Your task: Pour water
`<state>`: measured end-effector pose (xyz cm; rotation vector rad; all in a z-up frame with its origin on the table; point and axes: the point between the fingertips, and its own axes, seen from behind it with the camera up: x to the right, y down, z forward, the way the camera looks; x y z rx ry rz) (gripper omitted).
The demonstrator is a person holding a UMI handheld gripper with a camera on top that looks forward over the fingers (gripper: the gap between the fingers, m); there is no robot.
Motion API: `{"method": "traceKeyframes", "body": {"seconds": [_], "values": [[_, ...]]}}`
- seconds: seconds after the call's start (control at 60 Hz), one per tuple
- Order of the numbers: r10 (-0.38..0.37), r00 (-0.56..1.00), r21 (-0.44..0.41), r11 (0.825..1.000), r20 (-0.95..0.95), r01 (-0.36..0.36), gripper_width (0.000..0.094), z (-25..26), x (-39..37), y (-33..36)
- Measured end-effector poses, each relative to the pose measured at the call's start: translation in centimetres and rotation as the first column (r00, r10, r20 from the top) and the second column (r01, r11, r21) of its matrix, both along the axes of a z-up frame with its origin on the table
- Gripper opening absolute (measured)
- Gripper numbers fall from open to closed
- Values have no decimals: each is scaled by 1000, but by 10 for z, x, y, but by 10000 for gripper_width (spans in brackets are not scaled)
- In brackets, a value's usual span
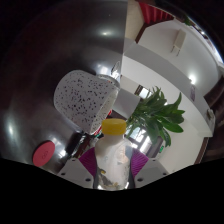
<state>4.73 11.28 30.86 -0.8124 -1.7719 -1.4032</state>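
Gripper (pixel 118 152): closed on the pale container. Both magenta pads (pixel 88 162) looked pressed against its sides, and I saw no gap on either side.

Pale container (pixel 112 166): whitish and cream, sat right between the fingers. This was the task's thing as far as I could tell. I couldn't see inside it, so I can't say whether it had water in it.

Yellow part (pixel 115 127): sat at the far end of the pale container, touching it or very nearly. It could have been a cap, a rim or a separate cup, honestly couldn't tell which.

Red round thing (pixel 43 153): off to the left of the pale container, low down and well apart from it. It was too small to tell what it was.

Shiny grey surface (pixel 40 80): big, curved and metallic-looking, filling everything left of and beyond the pale container. It had soft highlights on it. I couldn't tell if it was a vessel wall or something else, and no water showed on it.

Speckled white shape (pixel 85 100): beyond the pale container and a bit to the left, against the shiny grey surface. It was blotchy white with dark dots and a rounded outline.

Green plant (pixel 155 115): leafy, beyond the pale container to the right, and close to the yellow part.

Room (pixel 175 60): farthest off, past the green plant. It had white walls and ceiling with small lights, and all of it looked strongly tilted.
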Motion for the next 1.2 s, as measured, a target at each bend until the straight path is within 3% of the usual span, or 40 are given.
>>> {"method": "traceKeyframes", "body": {"seconds": [0.117,0.233,0.333,0.45,0.55,0.667,0.75,0.883,1.033,1.1,1.2], "values": [[26,1000,26,999,15,-26,415,14,38,19],[13,986,-16,1000,-167,-16,415,30,62,23],[-48,906,-92,996,-421,10,413,58,90,34],[-168,693,-193,980,-701,42,420,82,136,47],[-297,437,-321,947,-849,18,431,90,179,58],[-454,98,-461,885,-886,-70,431,65,197,64],[-523,-94,-506,848,-847,-157,432,53,199,67],[-586,-280,-525,808,-761,-266,432,36,198,71],[-583,-307,-522,812,-752,-262,440,16,199,78],[-550,-320,-484,834,-771,-265,434,22,197,83],[-536,-314,-474,842,-783,-257,431,21,204,78]]}}
